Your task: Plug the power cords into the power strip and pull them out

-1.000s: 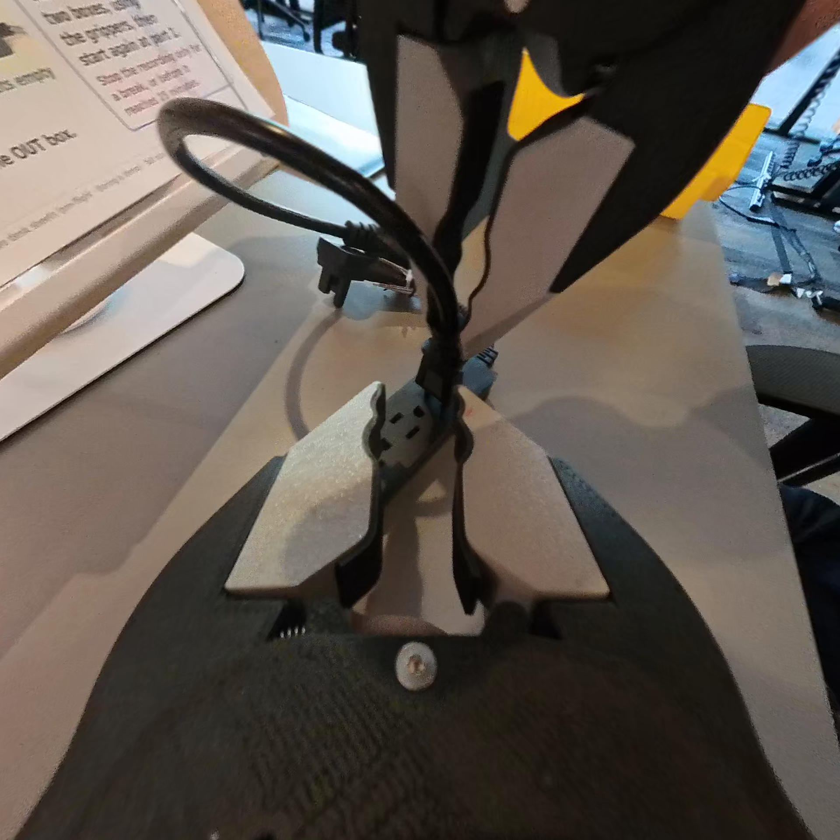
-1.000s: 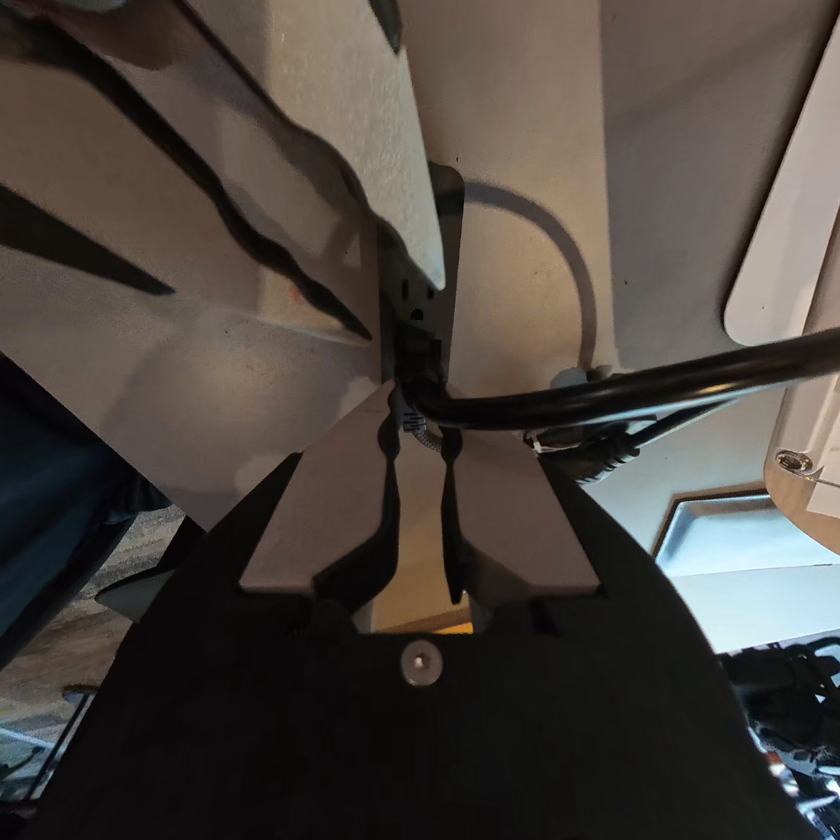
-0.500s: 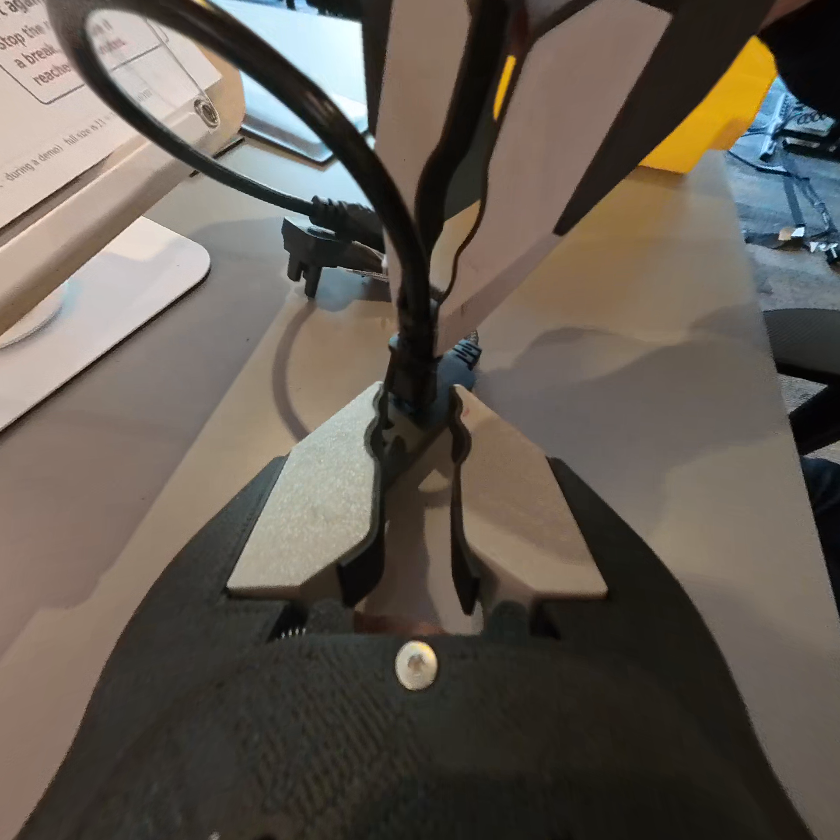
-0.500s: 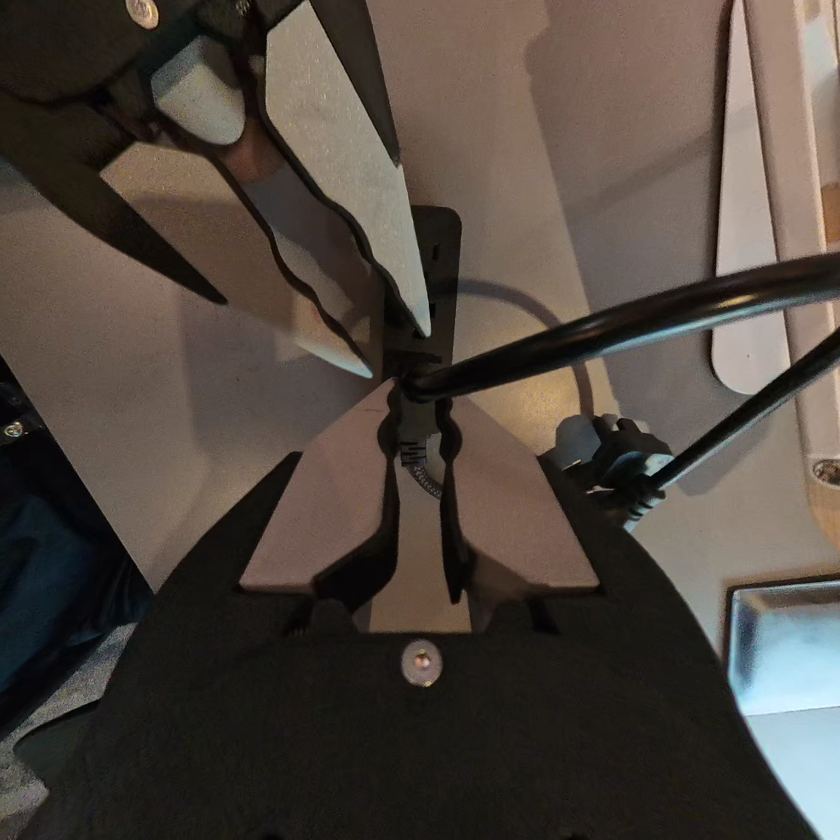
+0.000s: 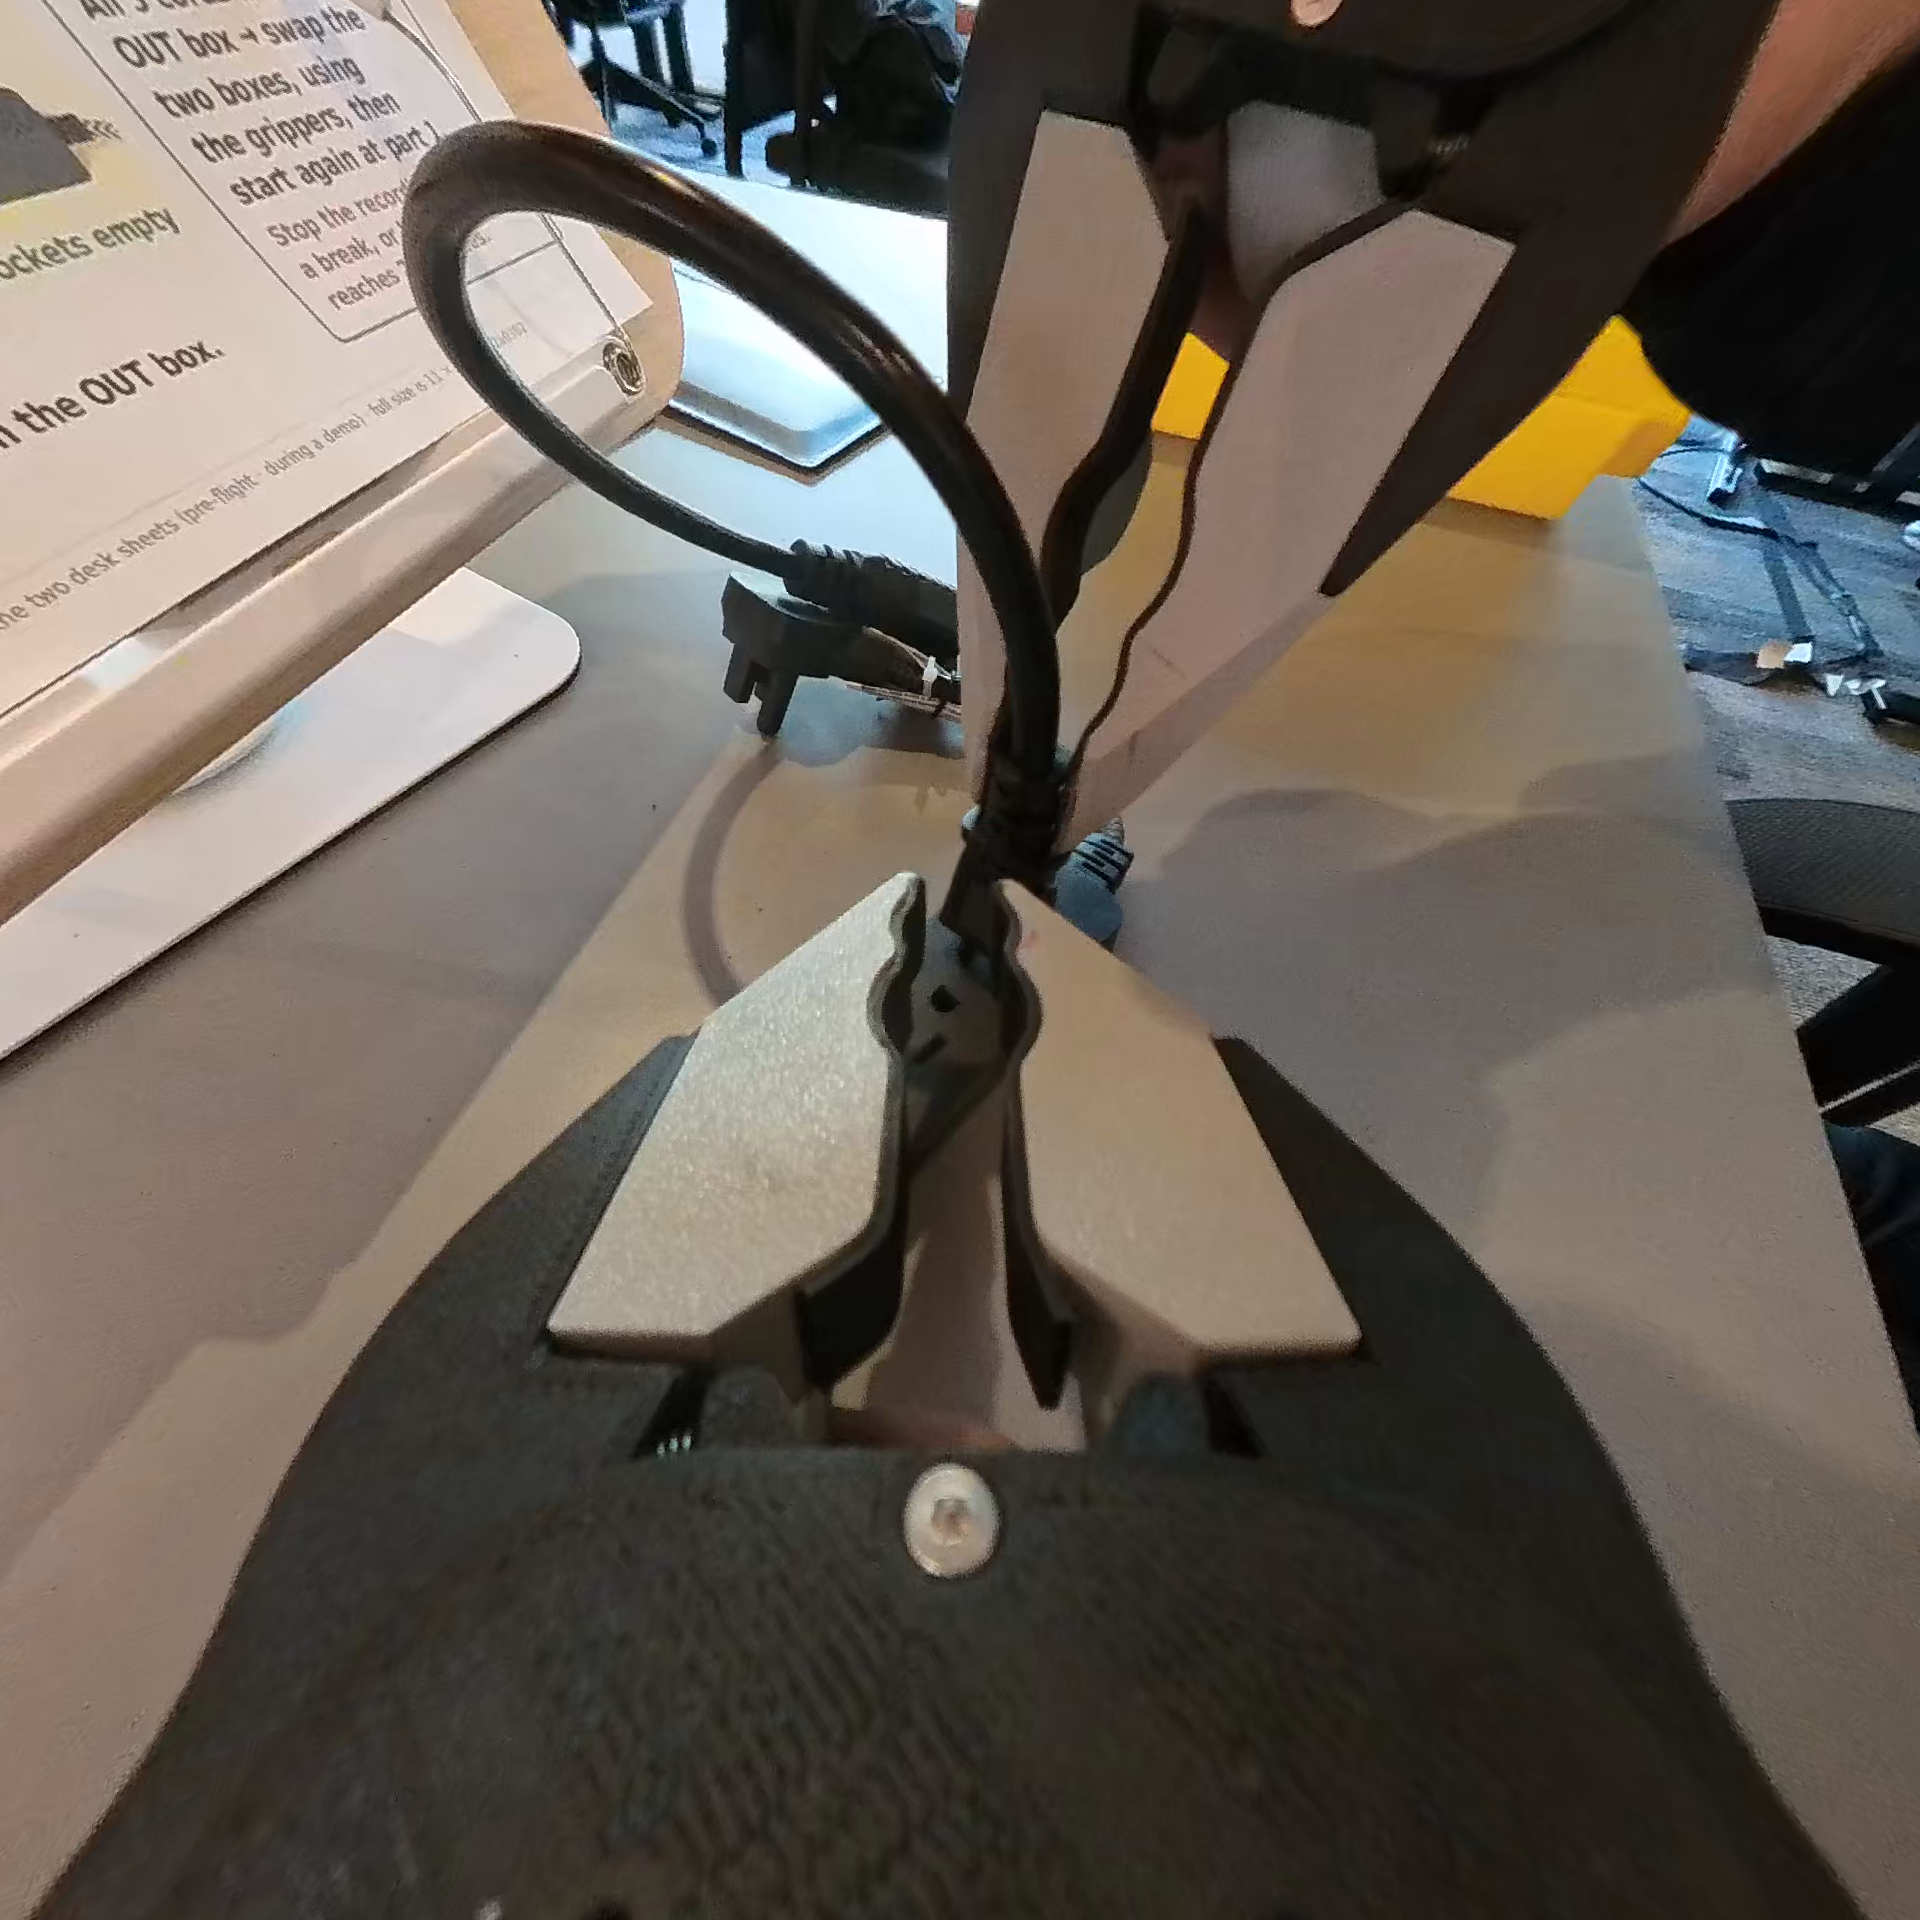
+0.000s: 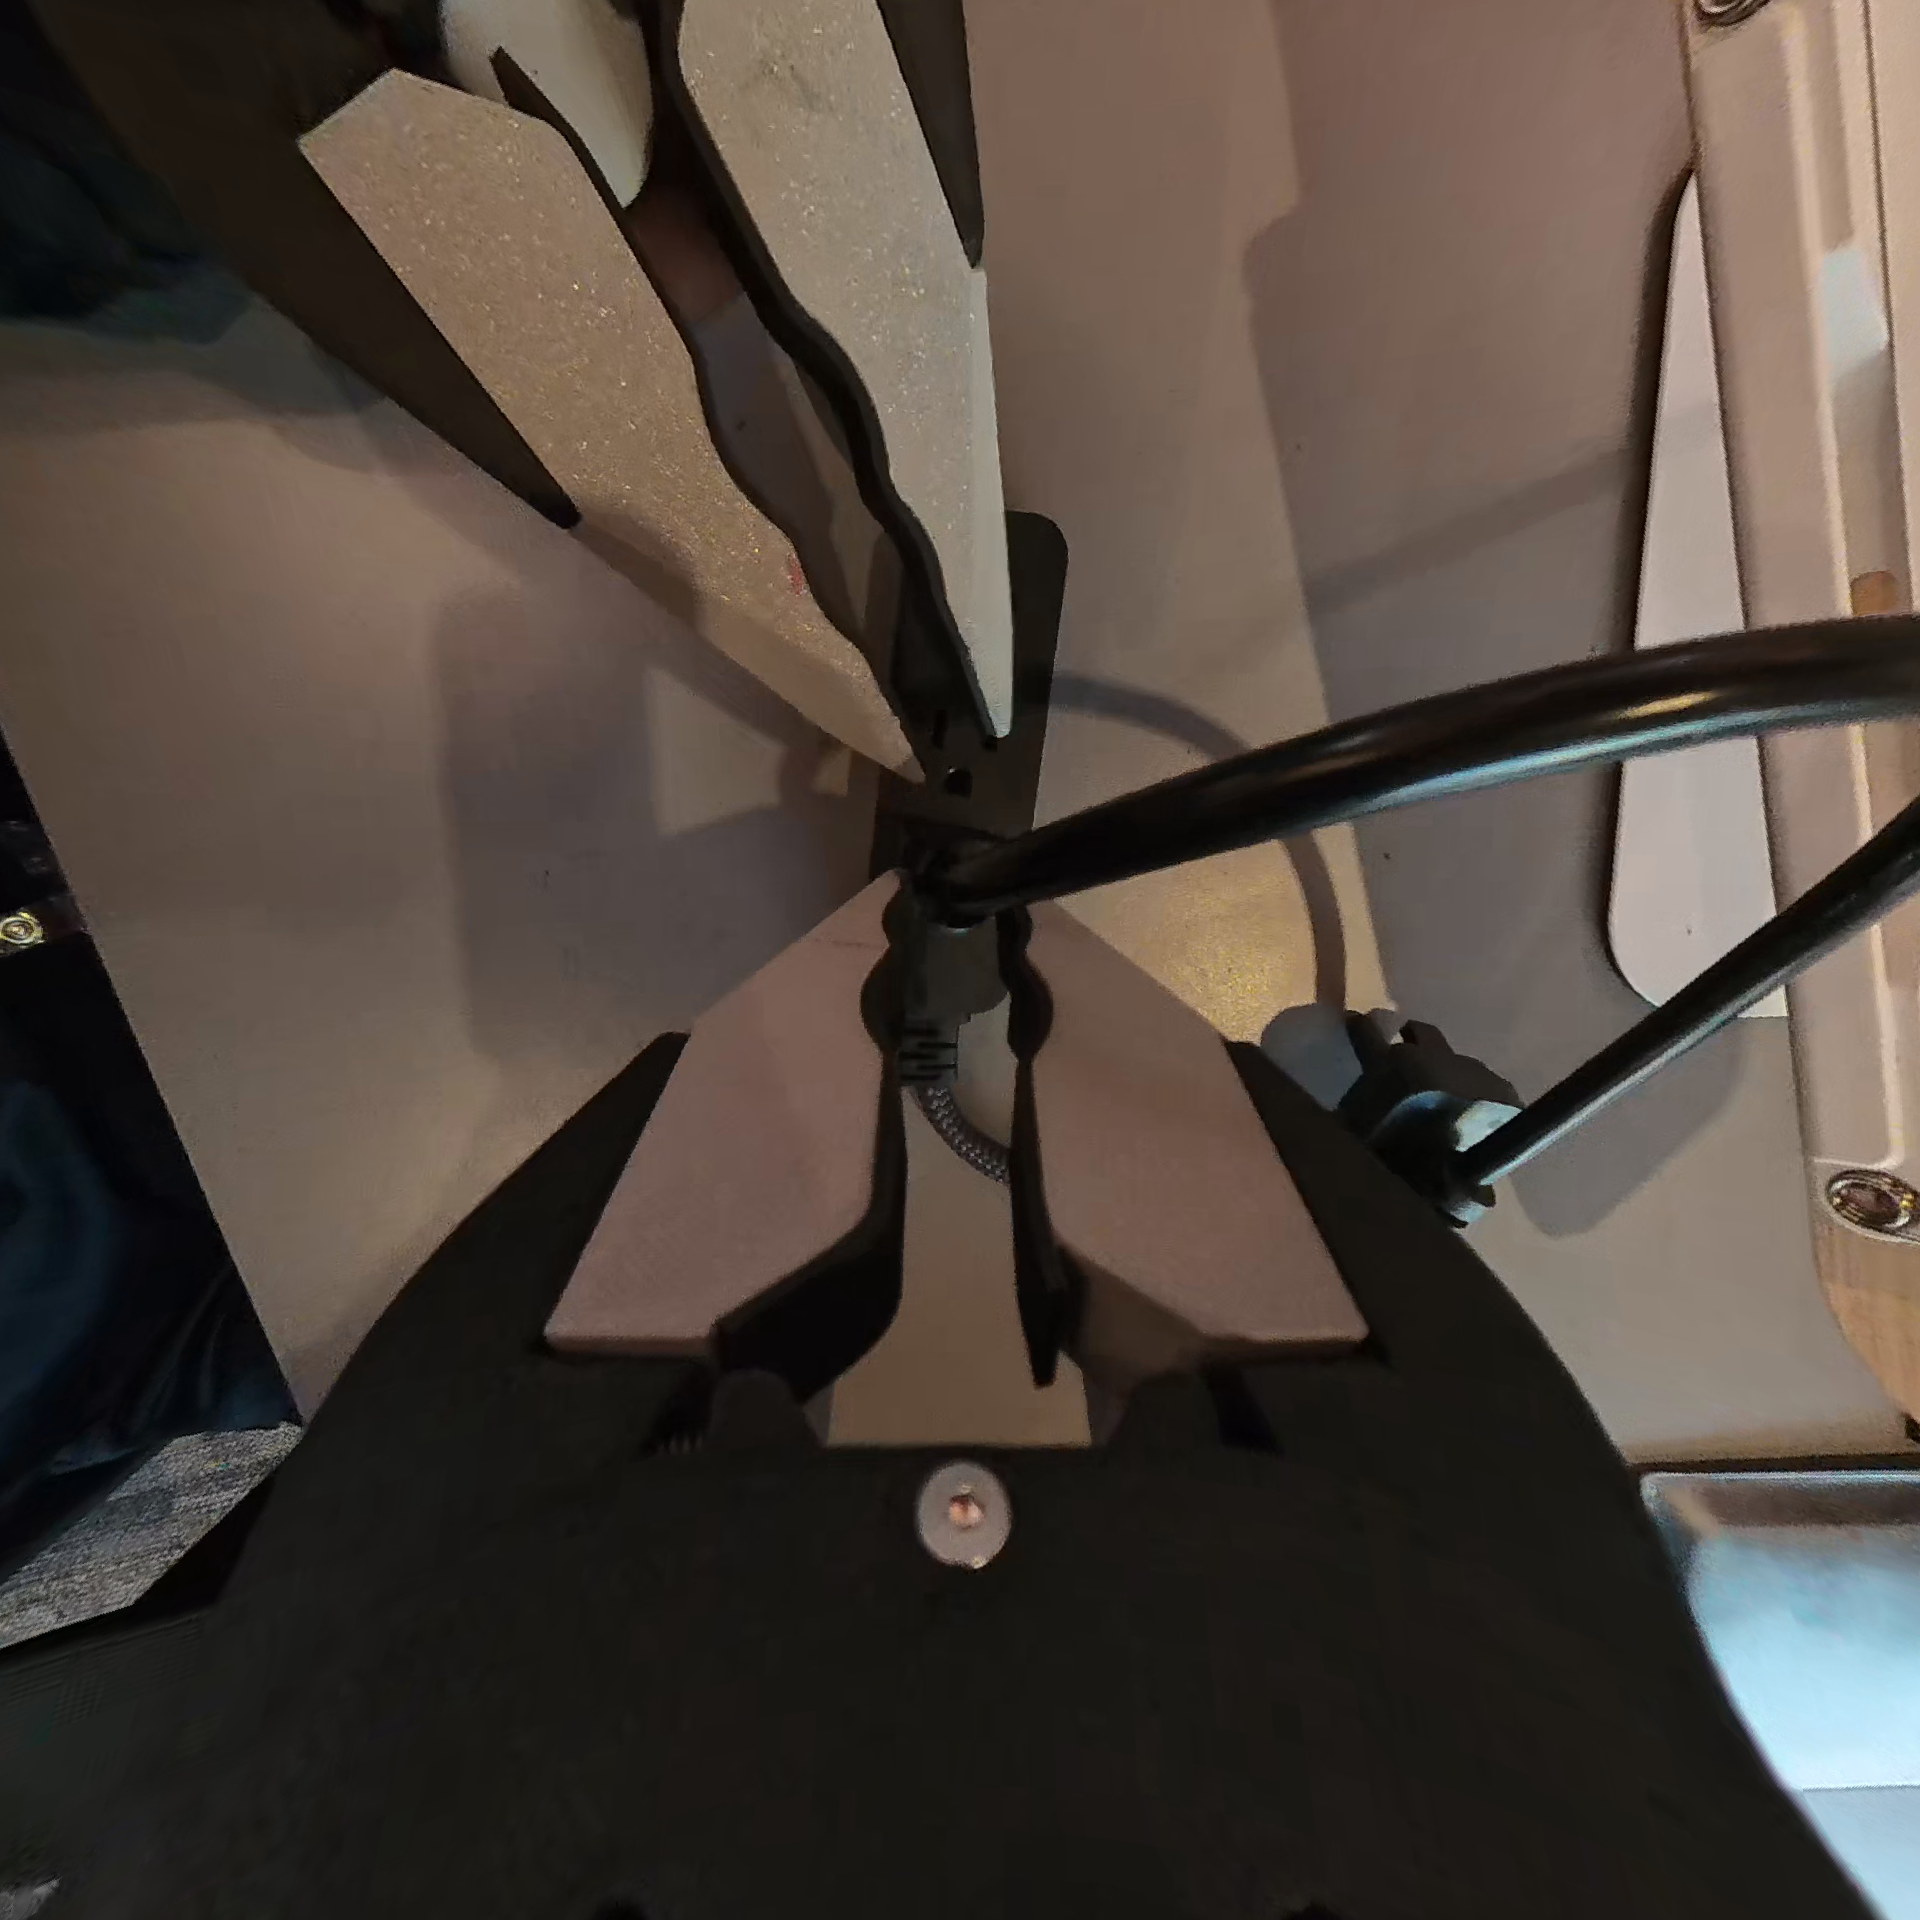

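Note:
A black power strip (image 6: 1029,623) lies on the grey table (image 5: 1403,987). My left gripper (image 5: 961,904) is shut across the strip (image 5: 940,1003); it enters from the top of the right wrist view (image 6: 954,753). My right gripper (image 6: 956,899) comes down from above (image 5: 1029,821) and is shut on the black plug (image 5: 1013,831) of a thick black power cord (image 5: 727,260), right at the strip. I cannot tell how deep the plug sits. The cord loops up and left; its other end (image 5: 800,644) lies on the table. The strip's braided cable (image 6: 961,1132) runs back under my right gripper.
A white stand base (image 5: 312,727) and a propped instruction sheet (image 5: 208,260) are at the left. A metal tray (image 5: 790,405) and a yellow box (image 5: 1538,436) are at the back. The table's right edge drops to a chair (image 5: 1849,883). Less than 4 cm separates the two grippers' tips.
My left gripper has slid forward along the strip, hiding its sockets, and now sits right by the plug. The cord loop has swung about above the strip.

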Motion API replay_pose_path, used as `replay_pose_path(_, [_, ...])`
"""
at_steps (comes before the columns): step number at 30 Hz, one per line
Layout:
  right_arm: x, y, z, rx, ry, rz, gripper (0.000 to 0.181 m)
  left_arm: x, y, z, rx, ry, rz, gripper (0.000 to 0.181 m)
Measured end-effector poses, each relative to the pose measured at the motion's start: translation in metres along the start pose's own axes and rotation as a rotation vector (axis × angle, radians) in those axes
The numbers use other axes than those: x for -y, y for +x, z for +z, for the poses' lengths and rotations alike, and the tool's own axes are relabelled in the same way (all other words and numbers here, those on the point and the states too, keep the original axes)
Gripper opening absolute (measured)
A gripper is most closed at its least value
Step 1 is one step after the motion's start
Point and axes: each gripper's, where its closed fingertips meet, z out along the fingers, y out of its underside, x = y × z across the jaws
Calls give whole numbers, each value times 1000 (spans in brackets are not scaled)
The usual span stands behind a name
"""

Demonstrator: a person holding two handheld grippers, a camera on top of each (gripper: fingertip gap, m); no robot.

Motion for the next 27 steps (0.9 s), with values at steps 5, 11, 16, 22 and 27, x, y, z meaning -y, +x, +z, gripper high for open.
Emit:
replay_pose_path(5, [-4,-2,-1,-14,-103,-75,13,4,5,3,-37,23,13,9])
replay_pose_path(11, [-7,-7,-2,22,-135,-142,12,4,11,9,-99,0,63,9])
replay_pose_path(16, [-9,-6,-4,55,-68,-114,12,9,19,12,-168,-44,158,9])
replay_pose_path(22, [-9,-6,-4,47,-39,-117,12,2,20,17,-247,-208,248,19])
replay_pose_path(27, [-9,-6,-4,51,-40,-125,12,3,20,17,-269,-295,313,20])
